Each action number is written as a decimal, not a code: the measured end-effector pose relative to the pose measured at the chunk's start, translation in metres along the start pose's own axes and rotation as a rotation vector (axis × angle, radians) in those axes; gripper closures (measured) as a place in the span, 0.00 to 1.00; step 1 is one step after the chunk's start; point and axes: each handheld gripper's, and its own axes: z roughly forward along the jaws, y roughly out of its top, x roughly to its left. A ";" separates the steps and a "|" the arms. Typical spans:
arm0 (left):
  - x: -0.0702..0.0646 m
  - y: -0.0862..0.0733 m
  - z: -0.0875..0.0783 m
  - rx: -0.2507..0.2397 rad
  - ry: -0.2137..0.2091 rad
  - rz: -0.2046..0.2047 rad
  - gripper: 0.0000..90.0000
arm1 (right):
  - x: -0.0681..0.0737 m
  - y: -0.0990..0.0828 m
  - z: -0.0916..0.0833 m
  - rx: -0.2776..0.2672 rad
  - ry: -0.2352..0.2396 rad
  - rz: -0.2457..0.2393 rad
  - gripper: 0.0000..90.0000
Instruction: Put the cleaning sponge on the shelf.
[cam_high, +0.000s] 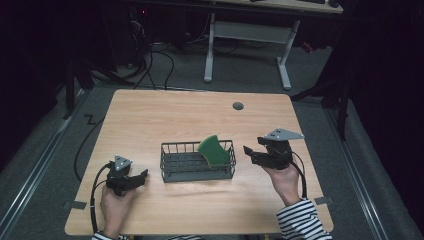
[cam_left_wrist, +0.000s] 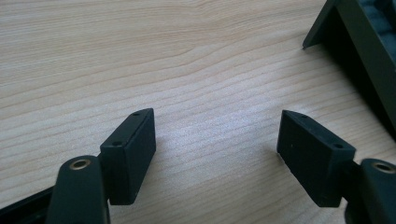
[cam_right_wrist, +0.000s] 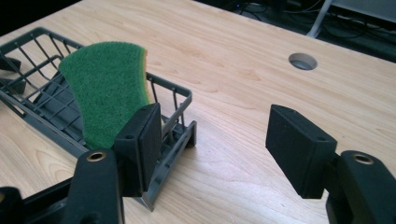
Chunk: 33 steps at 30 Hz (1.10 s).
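Right gripper hovers near the tabletop's right edge, jaws wide apart and empty. Green sponge leans tilted in the wire basket's right end, just left of these jaws; left gripper, also gaping and empty, sits farther off.

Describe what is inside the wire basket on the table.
A green sponge leans inside the basket at its right end, its top rising above the rim. The rest of the basket floor looks bare. The sponge hides the bit of floor behind and beneath it.
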 end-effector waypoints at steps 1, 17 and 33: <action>0.000 0.000 0.000 0.000 0.000 0.000 0.32 | -0.002 0.000 -0.002 -0.007 0.000 0.005 0.40; -0.001 0.000 0.000 0.002 0.006 0.006 0.31 | -0.025 -0.025 -0.031 -0.007 -0.030 0.072 0.40; -0.001 0.000 0.000 0.003 0.006 0.007 0.31 | -0.035 -0.056 -0.040 -0.004 -0.041 0.132 0.40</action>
